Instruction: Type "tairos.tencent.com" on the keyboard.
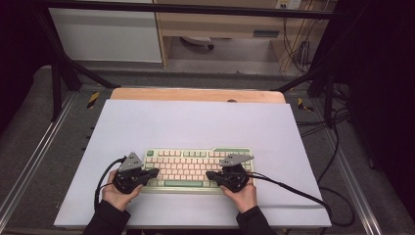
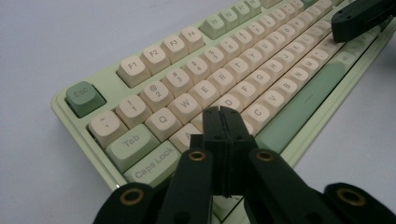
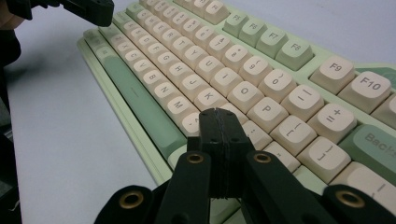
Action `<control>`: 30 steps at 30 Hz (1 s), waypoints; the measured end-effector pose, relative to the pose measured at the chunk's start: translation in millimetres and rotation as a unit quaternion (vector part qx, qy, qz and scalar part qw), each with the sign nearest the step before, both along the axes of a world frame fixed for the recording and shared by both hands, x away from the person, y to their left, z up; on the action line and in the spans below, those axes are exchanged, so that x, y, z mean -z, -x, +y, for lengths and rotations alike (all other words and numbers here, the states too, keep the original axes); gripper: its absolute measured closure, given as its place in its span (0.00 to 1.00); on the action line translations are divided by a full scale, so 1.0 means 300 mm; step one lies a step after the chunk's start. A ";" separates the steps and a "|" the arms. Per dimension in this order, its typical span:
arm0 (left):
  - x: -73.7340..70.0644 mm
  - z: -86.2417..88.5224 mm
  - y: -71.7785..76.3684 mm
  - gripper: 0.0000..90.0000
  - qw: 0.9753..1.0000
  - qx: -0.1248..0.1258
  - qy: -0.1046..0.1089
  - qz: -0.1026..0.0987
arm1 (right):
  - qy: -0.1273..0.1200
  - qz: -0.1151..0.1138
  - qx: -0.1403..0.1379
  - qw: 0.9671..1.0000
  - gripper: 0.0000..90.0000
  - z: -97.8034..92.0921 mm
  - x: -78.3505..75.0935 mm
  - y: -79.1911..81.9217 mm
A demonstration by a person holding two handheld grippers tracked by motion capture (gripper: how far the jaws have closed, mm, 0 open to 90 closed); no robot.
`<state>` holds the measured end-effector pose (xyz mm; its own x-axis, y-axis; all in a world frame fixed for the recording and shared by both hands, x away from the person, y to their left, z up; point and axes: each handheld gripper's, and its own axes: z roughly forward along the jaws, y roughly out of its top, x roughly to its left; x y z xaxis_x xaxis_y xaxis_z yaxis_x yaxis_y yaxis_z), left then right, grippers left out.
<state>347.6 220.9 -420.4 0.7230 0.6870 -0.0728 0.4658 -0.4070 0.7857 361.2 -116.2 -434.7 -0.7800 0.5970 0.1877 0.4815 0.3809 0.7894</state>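
**Closed jaws poised over the keys**

Our left gripper [image 2: 223,114] and right gripper [image 3: 218,116], jaws pressed together and empty, hover above the keyboard [image 1: 195,168], whose long axis runs straight ahead between them, each tip over its own end.
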 end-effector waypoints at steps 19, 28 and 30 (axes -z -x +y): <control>-0.010 -0.016 0.007 1.00 1.000 0.004 0.005 -0.005 | 0.001 -0.008 0.000 1.000 1.00 -0.005 -0.010 0.002; -0.009 -0.069 0.007 1.00 1.000 0.016 0.000 -0.003 | 0.007 -0.015 0.005 1.000 1.00 -0.025 -0.032 0.002; -0.008 -0.083 0.006 1.00 1.000 0.018 -0.001 -0.002 | 0.006 -0.017 0.007 1.000 1.00 -0.028 -0.033 0.002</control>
<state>345.9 195.9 -418.2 0.7476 0.6607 -0.0682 0.4477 -0.4254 0.7865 360.6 -124.5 -424.7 -0.7773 0.6098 0.1548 0.4604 0.3838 0.8005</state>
